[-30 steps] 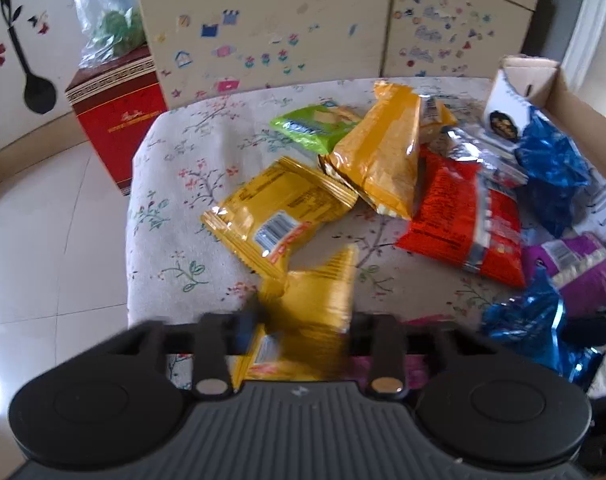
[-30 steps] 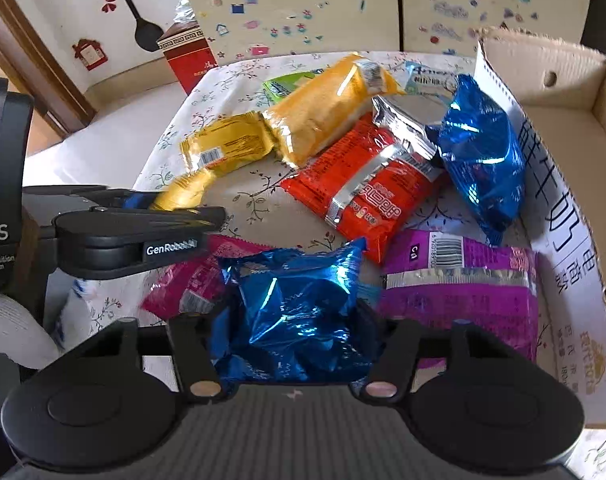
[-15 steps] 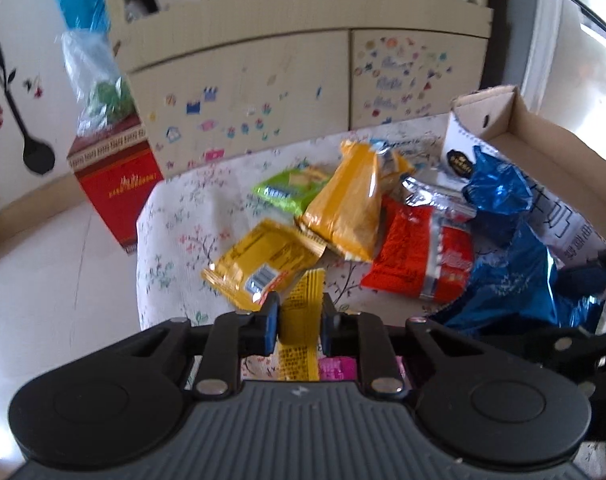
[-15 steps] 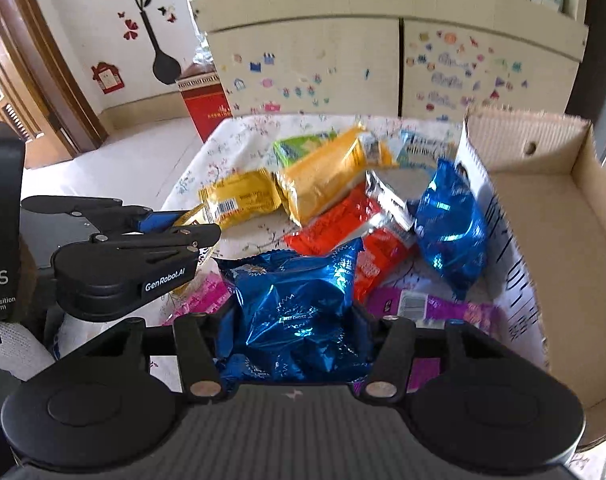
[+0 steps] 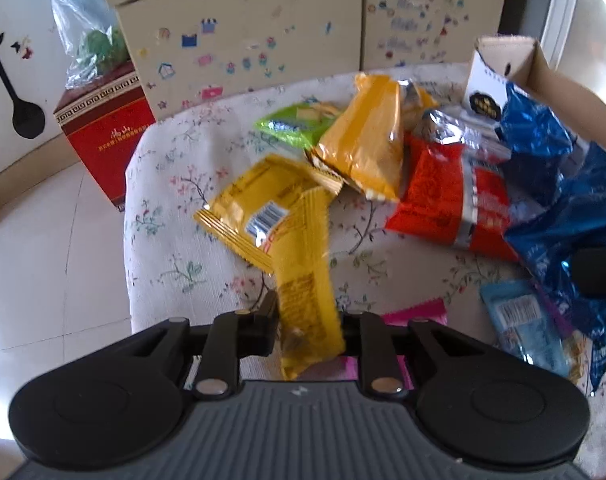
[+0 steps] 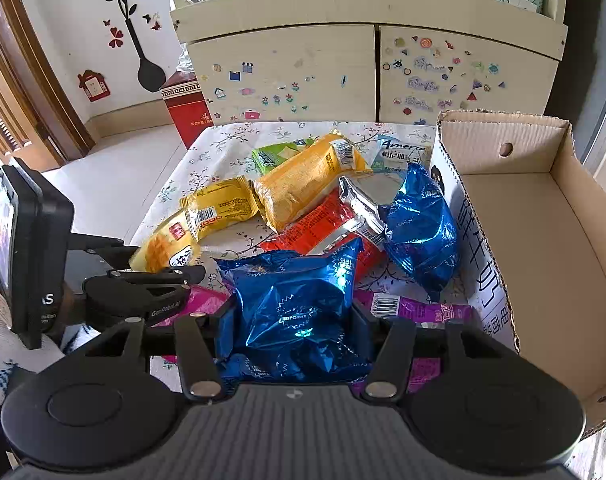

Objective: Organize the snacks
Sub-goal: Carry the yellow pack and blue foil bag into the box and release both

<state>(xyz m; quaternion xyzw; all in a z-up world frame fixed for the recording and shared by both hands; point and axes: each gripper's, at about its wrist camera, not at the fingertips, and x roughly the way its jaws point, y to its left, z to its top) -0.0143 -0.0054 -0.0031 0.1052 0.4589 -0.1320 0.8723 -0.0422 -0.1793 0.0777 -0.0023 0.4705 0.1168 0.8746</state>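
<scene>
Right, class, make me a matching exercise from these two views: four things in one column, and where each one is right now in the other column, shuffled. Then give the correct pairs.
Things
1. narrow yellow packet
2. crinkled blue foil bag
3. cardboard box
4. green packet

Places
A. lying on the floral cloth at the far side of the pile
B. clamped in the left claw
C. standing open at the right edge of the table
D. clamped in the right claw

Pairs: 1-B, 2-D, 3-C, 4-A
</scene>
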